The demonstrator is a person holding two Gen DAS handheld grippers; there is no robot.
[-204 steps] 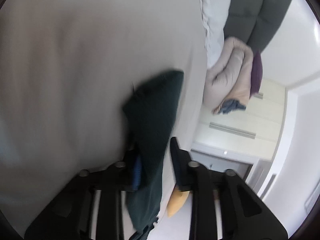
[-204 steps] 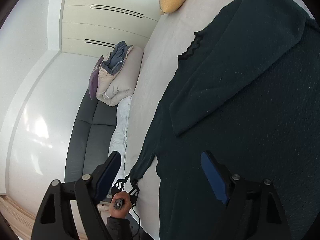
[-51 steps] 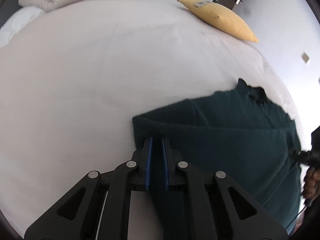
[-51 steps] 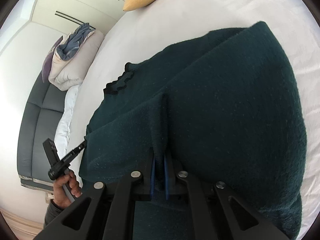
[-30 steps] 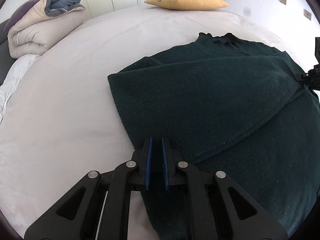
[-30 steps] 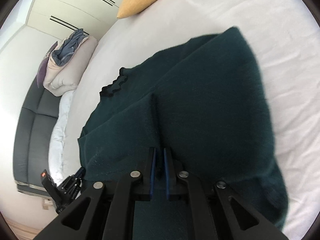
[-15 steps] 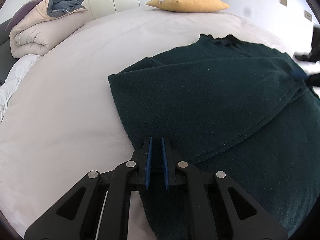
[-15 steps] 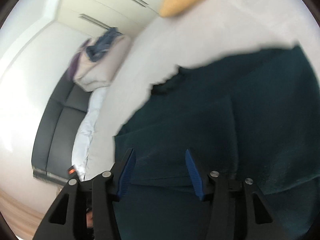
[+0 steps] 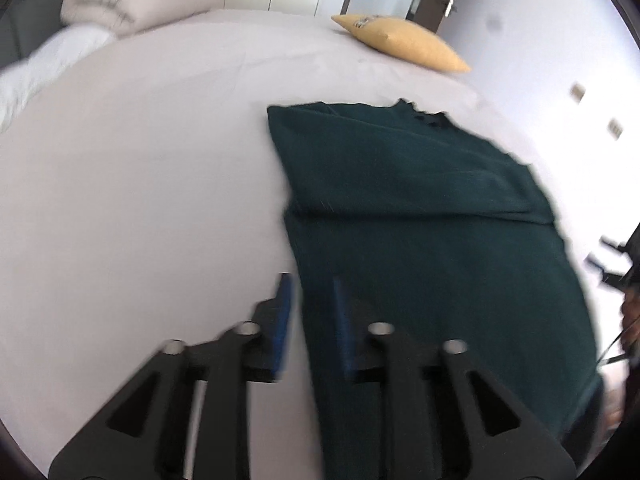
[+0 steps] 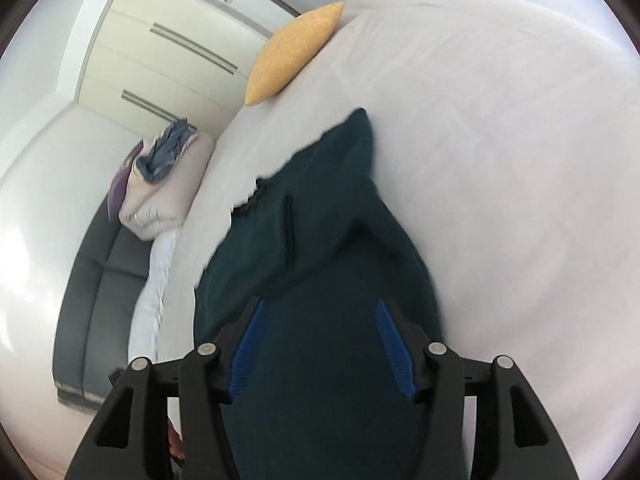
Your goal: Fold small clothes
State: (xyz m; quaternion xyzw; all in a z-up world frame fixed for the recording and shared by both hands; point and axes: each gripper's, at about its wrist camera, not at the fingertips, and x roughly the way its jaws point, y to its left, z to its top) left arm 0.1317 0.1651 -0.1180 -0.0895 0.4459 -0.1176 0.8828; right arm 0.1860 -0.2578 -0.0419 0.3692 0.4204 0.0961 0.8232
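Observation:
A dark green knit sweater point(image 9: 420, 232) lies flat on the pale bed sheet point(image 9: 140, 180), its sleeves folded in over the body and its black-trimmed neck at the far end. My left gripper point(image 9: 310, 304) is open and holds nothing, above the sweater's left edge. In the right wrist view the sweater point(image 10: 320, 280) runs lengthwise away from me. My right gripper point(image 10: 320, 344) is open wide and empty, above the sweater's near part.
A yellow pillow point(image 9: 404, 46) lies at the far side of the bed, also in the right wrist view point(image 10: 292, 52). A rolled beige duvet point(image 10: 160, 184) with blue and purple clothes sits beside a dark grey sofa point(image 10: 100, 288). White wardrobes point(image 10: 160, 52) stand behind.
Both grippers were shut on the sweater a second ago. Both have let go and opened, the right first, then the left. The folded sweater now lies on the bed and both views have shifted.

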